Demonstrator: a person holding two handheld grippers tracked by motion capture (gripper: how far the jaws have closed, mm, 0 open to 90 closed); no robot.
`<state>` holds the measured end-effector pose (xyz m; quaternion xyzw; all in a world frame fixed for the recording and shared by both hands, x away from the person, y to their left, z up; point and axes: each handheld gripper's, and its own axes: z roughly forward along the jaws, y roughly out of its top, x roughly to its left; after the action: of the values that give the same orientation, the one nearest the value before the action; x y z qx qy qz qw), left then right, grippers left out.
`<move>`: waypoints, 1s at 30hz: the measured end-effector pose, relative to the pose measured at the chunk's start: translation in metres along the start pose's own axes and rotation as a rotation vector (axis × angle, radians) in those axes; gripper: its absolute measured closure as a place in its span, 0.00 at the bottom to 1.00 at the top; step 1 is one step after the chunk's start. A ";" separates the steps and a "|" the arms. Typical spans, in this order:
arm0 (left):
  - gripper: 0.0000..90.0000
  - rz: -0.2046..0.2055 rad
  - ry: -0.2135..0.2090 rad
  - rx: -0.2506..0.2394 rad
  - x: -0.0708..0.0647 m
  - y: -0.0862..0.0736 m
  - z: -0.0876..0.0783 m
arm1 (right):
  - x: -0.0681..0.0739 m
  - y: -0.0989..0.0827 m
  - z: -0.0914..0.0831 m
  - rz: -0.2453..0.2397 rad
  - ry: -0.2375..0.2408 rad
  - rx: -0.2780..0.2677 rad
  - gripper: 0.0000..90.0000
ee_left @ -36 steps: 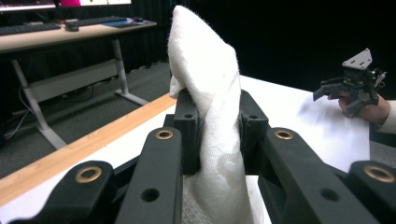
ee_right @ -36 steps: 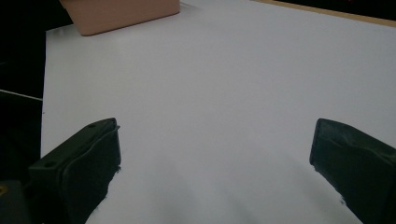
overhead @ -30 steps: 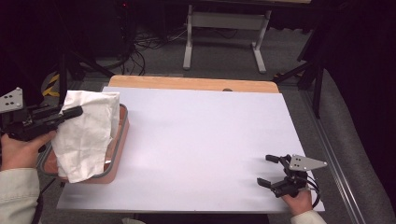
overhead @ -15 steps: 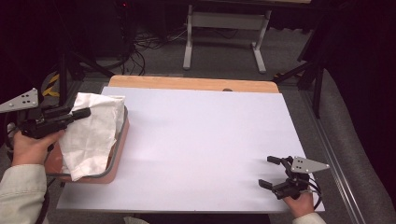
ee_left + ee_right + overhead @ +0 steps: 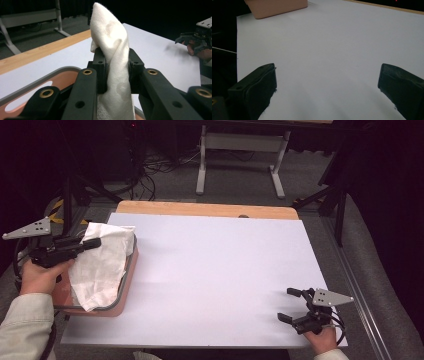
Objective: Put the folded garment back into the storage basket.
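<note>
- The left gripper point(image 5: 92, 242) has its jaws closed tight on a white cloth point(image 5: 102, 265); the cloth hangs from them into the pink tray point(image 5: 127, 285) just below.
- The right gripper point(image 5: 291, 305) rests wide open and holds nothing, on the white table point(image 5: 215, 270), well apart from the cloth.

Black hand-held gripper point(image 5: 92, 243), brass screws

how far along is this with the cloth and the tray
Done: the left gripper is shut on a fold of the white cloth. In hand: the cloth hangs from it, draped over the pink tray at the table's left edge. Left, as a guess: either lay the cloth fully into the tray or carry it out onto the white board. The right gripper rests open at the board's near right corner, holding nothing.
</note>
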<state>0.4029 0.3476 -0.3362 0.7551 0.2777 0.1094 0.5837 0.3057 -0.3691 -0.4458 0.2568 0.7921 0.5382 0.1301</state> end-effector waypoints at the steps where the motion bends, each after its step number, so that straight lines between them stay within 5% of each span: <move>1: 0.83 0.000 0.000 0.000 0.000 0.000 0.000 | 0.000 0.000 0.000 0.000 0.000 0.000 0.03; 22: 0.82 -0.021 0.043 0.037 0.010 -0.007 0.006 | 0.000 -0.001 0.000 0.002 0.005 0.004 0.03; 30: 0.82 -0.029 0.067 0.096 0.018 -0.011 0.021 | 0.000 -0.001 0.000 0.004 0.007 0.003 0.03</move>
<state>0.4246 0.3424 -0.3555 0.7742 0.3129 0.1129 0.5385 0.3057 -0.3692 -0.4468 0.2566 0.7928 0.5382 0.1260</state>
